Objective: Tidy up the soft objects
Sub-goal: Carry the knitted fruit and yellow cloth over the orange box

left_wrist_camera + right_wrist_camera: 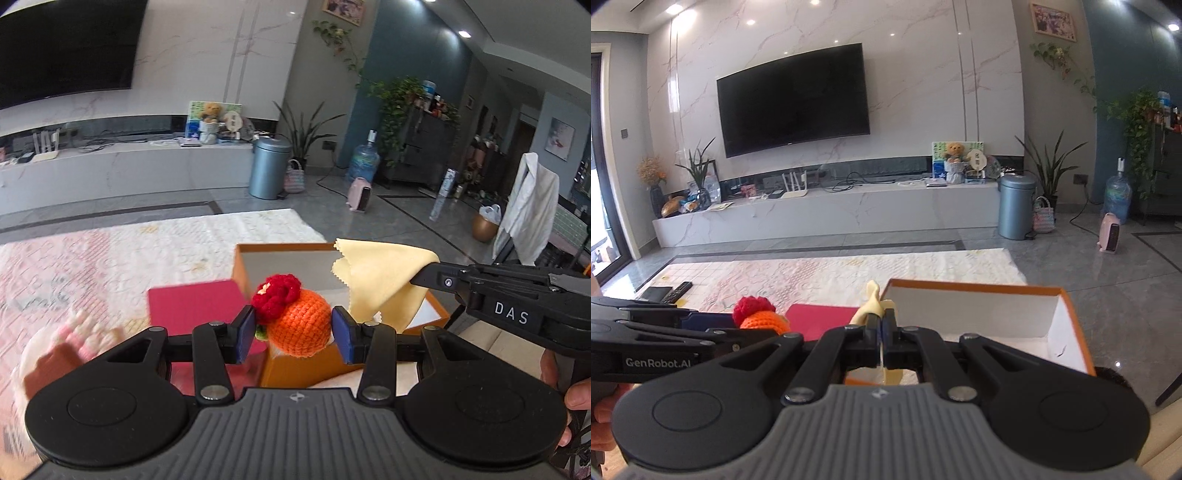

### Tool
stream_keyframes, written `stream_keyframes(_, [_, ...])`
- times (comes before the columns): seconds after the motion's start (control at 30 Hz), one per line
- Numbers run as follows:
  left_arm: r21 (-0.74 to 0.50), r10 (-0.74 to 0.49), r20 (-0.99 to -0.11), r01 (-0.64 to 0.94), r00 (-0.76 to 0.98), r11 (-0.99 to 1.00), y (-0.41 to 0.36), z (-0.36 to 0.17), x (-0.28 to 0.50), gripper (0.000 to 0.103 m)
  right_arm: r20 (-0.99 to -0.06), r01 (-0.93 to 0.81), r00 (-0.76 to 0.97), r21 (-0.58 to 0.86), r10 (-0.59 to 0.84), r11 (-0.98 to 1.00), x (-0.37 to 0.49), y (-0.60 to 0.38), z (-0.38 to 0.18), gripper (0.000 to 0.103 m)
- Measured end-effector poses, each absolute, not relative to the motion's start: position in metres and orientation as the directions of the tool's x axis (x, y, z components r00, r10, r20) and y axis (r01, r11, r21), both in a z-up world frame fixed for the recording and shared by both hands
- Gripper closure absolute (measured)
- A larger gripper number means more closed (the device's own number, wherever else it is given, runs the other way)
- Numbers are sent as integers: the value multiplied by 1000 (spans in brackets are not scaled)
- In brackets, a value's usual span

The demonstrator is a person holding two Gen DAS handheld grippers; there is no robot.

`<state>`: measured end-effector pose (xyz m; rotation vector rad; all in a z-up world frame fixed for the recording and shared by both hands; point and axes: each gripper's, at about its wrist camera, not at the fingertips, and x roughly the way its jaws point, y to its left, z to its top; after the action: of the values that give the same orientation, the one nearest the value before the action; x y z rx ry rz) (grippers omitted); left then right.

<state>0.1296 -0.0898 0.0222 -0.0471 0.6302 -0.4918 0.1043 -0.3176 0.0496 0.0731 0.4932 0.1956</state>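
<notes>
Orange crochet toy clamped in your left gripper | yellow cloth pinched shut in right gripper | both raised over orange box, likely for dropping in

Your two handheld grippers: matte black linkages on ribbed grey bodies.

Your left gripper has blue pads, silver pivot screws, two round black discs and a small white emblem on its grey housing. Your right gripper is built the same; seen side-on, its arm reads "DAS" in white, while the left's reads "GenRobot.AI".
</notes>
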Motion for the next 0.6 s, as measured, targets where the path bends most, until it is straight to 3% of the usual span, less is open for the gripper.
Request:
stream_keyframes(0.27, [-177, -495, -572, 492, 654, 853, -125, 25, 175, 52, -468, -125, 871, 90, 153, 988, 140, -344, 56, 103])
stream_keyframes(0.6, [-85, -470, -671, 570, 573, 817, -172, -11, 218, 52, -571, -88, 816, 22, 85, 996, 199, -365, 21, 103])
